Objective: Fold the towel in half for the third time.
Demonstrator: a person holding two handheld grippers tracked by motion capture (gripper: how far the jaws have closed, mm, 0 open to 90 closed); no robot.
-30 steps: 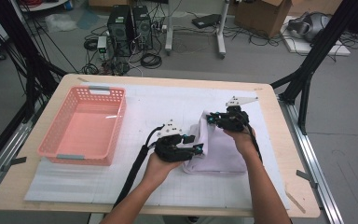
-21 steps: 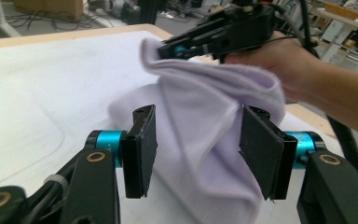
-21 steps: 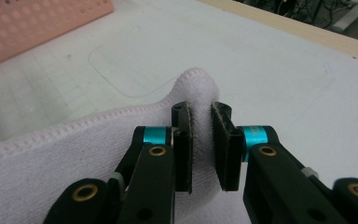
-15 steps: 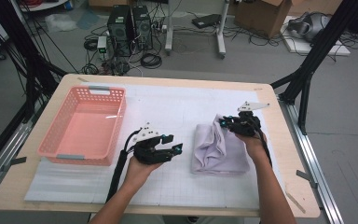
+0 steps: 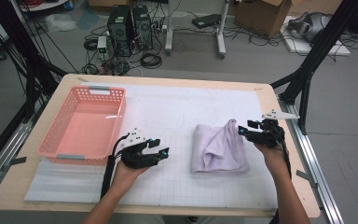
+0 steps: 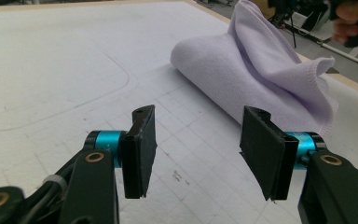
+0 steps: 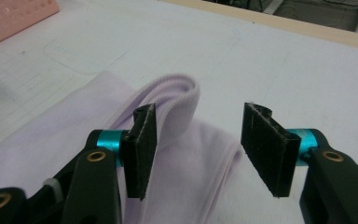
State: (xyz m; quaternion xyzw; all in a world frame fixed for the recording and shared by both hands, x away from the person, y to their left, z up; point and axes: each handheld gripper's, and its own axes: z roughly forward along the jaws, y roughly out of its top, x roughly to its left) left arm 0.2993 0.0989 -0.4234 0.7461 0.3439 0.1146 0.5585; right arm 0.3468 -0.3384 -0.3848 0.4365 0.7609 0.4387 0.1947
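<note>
A folded lilac towel [image 5: 220, 148] lies on the white mat right of centre, with one edge standing up in a ridge [image 7: 177, 95]. My left gripper [image 5: 164, 151] is open above the mat, well to the left of the towel [image 6: 256, 70], nothing between its jaws. My right gripper [image 5: 242, 131] is open at the towel's upper right edge; in the right gripper view [image 7: 196, 149] the raised fold sits just ahead of the gap between the jaws, not clamped.
A pink plastic basket [image 5: 56, 150] stands on the left part of the table, close to my left hand. The table's right edge [image 5: 303, 163] runs just past my right hand. Black stands, cables and computers crowd the floor beyond the far edge.
My left gripper let go of the towel and drew left toward the basket. My right gripper moved back to the right and opened off the towel, which now lies loosely folded.
</note>
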